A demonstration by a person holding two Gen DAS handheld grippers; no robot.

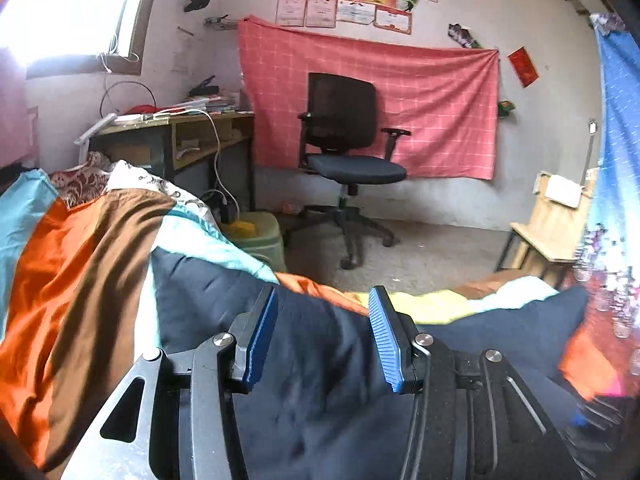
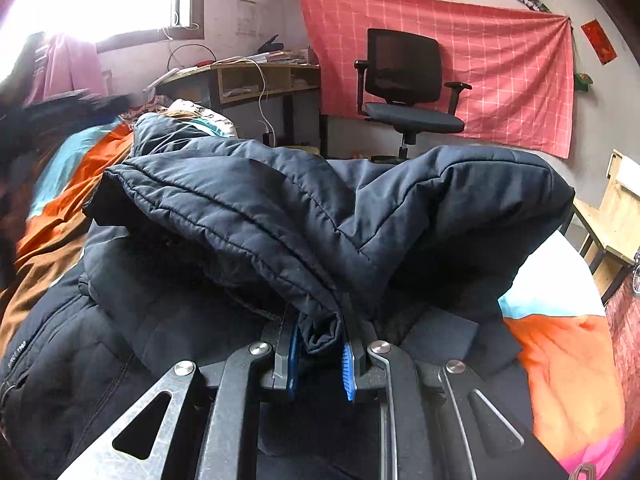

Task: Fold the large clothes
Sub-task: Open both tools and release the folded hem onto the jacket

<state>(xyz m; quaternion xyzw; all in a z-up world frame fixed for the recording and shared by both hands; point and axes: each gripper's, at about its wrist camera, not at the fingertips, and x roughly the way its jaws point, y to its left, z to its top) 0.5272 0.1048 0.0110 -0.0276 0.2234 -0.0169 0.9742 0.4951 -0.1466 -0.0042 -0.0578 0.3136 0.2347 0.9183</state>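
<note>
The navy padded jacket [image 2: 280,216] was spread on the bed [image 2: 560,360], a bunched fold clamped in the right tool [image 2: 320,354]; the left tool [image 1: 322,336] was held apart, empty, just above the fabric, which was stretched left to right
</note>
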